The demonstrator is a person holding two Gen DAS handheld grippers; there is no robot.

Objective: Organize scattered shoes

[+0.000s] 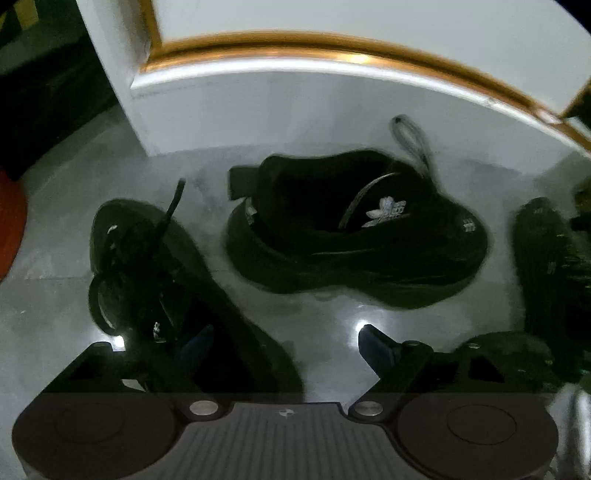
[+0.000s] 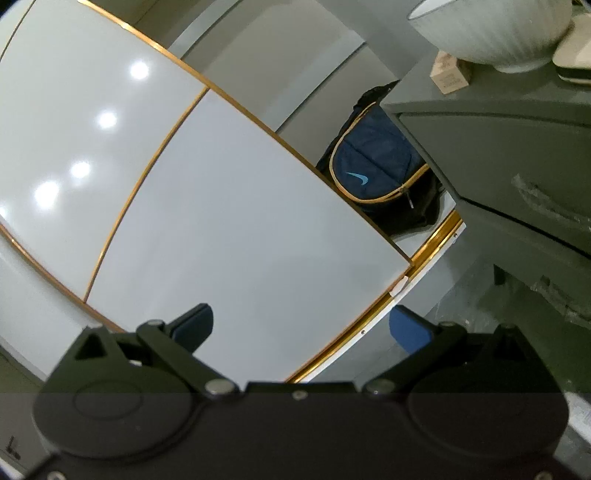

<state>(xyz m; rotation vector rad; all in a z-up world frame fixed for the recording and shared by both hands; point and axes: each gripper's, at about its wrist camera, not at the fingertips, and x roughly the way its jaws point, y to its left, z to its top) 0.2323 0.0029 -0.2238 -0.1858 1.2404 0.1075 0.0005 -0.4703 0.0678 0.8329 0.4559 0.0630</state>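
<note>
In the left wrist view three black shoes lie on a pale glossy floor. A black sneaker with a white logo [image 1: 354,229] lies across the middle, close to the white cabinet. A second black shoe [image 1: 155,266] lies at the left, its near end running under my left finger. A third dark shoe [image 1: 546,258] shows at the right edge. My left gripper [image 1: 284,345] hangs open above the floor, nothing held. My right gripper [image 2: 301,325] is open and empty, facing the cabinet door; no shoe shows in the right wrist view.
A white cabinet with gold trim [image 1: 295,107] stands behind the shoes. An orange-red object [image 1: 11,225] sits at the far left. In the right wrist view a blue bag [image 2: 380,166] sits in the open cabinet, beside a grey table [image 2: 498,147] bearing a white bowl [image 2: 491,29].
</note>
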